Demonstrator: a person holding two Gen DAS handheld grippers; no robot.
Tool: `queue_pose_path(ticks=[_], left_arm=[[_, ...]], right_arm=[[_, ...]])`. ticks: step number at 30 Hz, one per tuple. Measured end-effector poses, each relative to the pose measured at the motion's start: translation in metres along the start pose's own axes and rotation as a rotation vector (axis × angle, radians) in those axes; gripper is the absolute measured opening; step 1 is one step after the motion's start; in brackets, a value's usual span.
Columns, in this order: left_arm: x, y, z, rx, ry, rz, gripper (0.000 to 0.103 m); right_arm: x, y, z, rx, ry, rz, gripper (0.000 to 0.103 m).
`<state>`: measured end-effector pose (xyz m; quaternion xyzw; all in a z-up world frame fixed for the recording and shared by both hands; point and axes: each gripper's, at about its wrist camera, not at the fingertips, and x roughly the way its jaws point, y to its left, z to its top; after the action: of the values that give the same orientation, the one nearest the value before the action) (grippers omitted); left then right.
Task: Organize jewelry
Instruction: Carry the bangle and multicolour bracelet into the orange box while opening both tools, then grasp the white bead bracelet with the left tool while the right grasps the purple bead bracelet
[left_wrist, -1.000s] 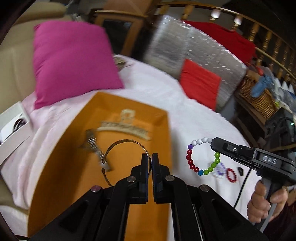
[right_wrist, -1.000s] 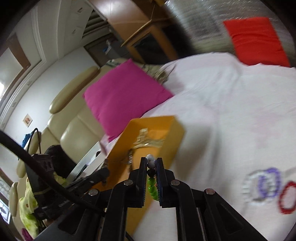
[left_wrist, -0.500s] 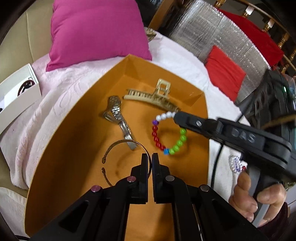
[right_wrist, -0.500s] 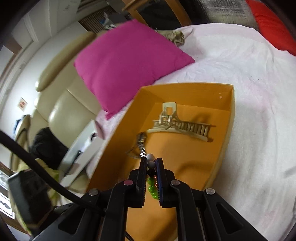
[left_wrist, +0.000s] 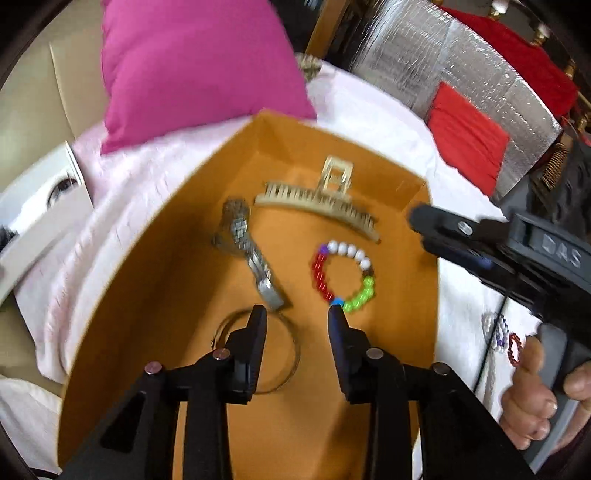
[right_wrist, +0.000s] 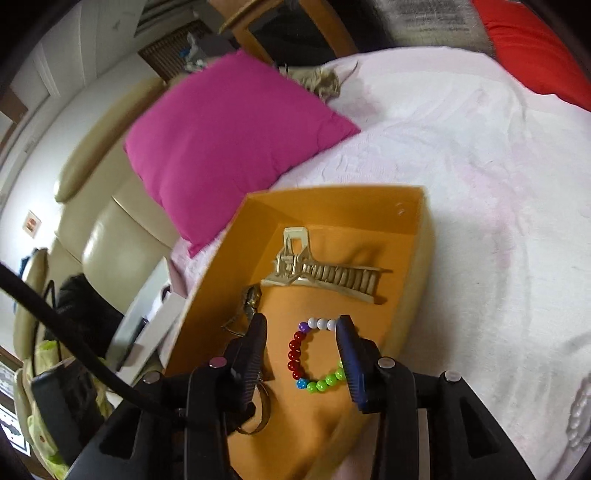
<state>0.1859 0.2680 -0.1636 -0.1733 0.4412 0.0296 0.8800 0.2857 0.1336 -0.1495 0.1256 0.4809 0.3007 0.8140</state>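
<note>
Lying flat in the orange box (right_wrist: 332, 206), the beaded bracelet (right_wrist: 314, 356) sits between the spread fingers of the right claw (right_wrist: 303, 332); the left claw (left_wrist: 295, 314) is likewise open, empty.

Both the right gripper (right_wrist: 303, 328) and left gripper (left_wrist: 297, 314) have opened, dropping the beaded bracelet (right_wrist: 317, 356) into the orange box (right_wrist: 332, 206).

I see soft, even daylight in both views. The foil panel (left_wrist: 461, 70) gives some glare. Motion blur smears the box (left_wrist: 155, 236) edge and the cushion (right_wrist: 229, 147). The fisheye bends everything and darkens the corners.
</note>
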Motion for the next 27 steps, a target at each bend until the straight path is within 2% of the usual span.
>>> queue_pose_path(ticks=[4, 7, 13, 17, 20, 24, 27], left_arm=[[-0.014, -0.027, 0.000, 0.079, -0.112, 0.031, 0.035], [-0.022, -0.058, -0.003, 0.157, -0.175, 0.037, 0.035], [-0.022, -0.137, -0.014, 0.363, -0.223, -0.015, 0.035], [-0.012, -0.179, -0.028, 0.455, -0.191, -0.051, 0.036], [-0.005, -0.207, -0.038, 0.497, -0.145, -0.083, 0.036], [0.013, -0.229, -0.045, 0.518, -0.064, -0.131, 0.036], [0.023, -0.242, -0.050, 0.539, -0.012, -0.167, 0.036]], right_arm=[[-0.043, -0.014, -0.008, 0.002, -0.069, 0.018, 0.043], [-0.084, -0.042, -0.018, 0.023, -0.112, 0.008, 0.043], [-0.174, -0.122, -0.044, 0.130, -0.198, -0.072, 0.043], [-0.232, -0.185, -0.071, 0.257, -0.259, -0.113, 0.042], [-0.259, -0.224, -0.088, 0.364, -0.291, -0.134, 0.042], [-0.275, -0.260, -0.098, 0.442, -0.277, -0.173, 0.042], [-0.270, -0.277, -0.103, 0.488, -0.233, -0.171, 0.042]])
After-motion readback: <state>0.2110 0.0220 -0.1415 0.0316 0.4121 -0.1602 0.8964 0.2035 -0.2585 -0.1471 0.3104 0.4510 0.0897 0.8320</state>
